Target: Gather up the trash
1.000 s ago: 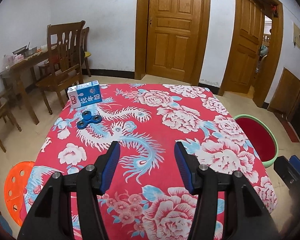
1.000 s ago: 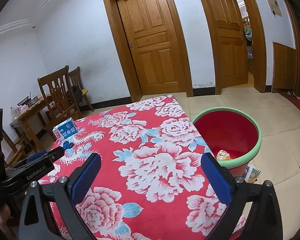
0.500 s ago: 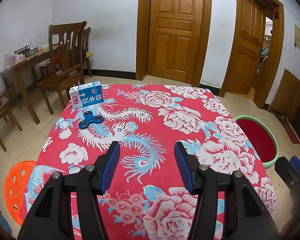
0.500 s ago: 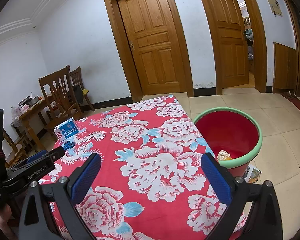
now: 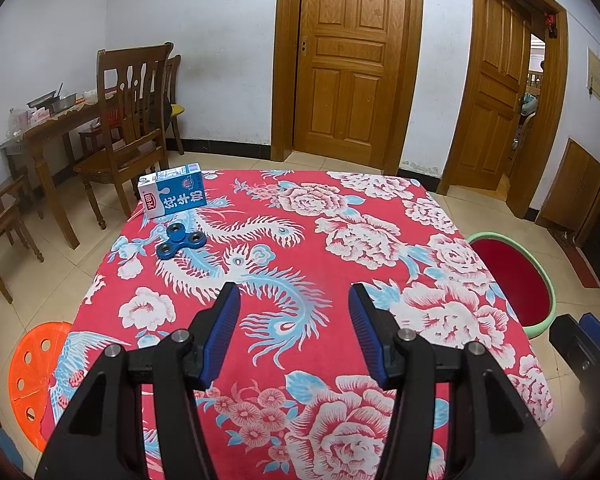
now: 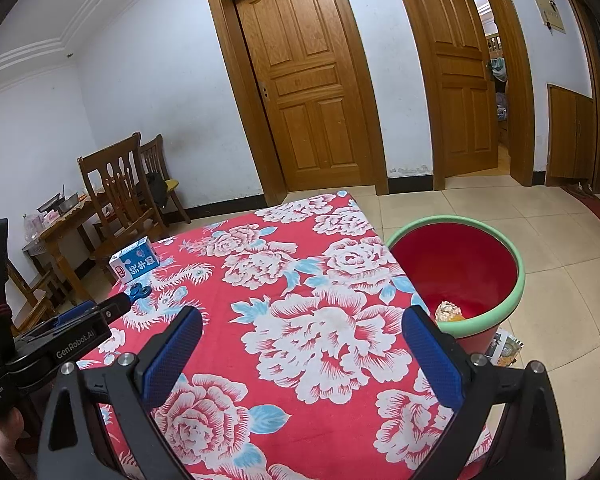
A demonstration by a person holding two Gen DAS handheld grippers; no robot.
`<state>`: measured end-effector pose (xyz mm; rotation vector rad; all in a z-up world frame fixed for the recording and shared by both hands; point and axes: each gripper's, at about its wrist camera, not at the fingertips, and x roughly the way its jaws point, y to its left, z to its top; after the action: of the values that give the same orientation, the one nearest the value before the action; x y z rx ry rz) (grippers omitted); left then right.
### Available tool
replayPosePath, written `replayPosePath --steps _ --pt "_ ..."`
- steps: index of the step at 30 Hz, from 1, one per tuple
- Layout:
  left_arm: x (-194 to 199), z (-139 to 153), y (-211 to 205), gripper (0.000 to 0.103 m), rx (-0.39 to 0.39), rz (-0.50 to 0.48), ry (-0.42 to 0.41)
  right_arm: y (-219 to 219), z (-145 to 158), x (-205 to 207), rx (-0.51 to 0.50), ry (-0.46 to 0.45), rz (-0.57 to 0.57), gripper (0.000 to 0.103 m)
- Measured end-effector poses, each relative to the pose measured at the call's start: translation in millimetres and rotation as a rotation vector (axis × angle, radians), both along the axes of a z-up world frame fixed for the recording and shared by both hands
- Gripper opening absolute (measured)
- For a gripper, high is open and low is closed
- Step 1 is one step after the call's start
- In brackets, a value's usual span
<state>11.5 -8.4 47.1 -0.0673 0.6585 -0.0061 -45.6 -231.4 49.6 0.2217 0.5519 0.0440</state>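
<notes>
While both grippers hover spread and empty: left gripper [image 5: 294, 302], right gripper [image 6: 302, 322] | red bin [image 6: 516, 276] off table's right edge holds scraps | milk carton [image 5: 173, 195] at far left corner, well beyond the fingers

Home dining room: wooden doors [image 5: 348, 60], chairs [image 5: 128, 120], floral-cloth table [image 5: 340, 220]

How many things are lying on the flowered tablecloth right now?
2: a milk carton lying at the far left corner of the tablecloth, and a blue fidget spinner just in front of it. The nearest strip is hidden behind the jaws.
</notes>
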Motion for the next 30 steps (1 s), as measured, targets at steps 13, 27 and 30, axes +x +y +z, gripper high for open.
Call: replayPosePath --steps 13,27,30 --pt "0.3 0.2 -0.1 0.056 0.0 -0.001 0.0 -0.1 -0.7 0.0 0.0 0.0 0.0 0.102" --pt "-0.1 0.4 0.0 0.056 -0.001 0.0 0.0 -1.2 -0.9 -0.1 0.002 0.0 -0.001 0.102" --pt "0.1 0.4 -0.3 0.056 -0.001 0.0 0.0 -0.9 -0.9 -0.2 0.002 0.0 -0.001 0.102"
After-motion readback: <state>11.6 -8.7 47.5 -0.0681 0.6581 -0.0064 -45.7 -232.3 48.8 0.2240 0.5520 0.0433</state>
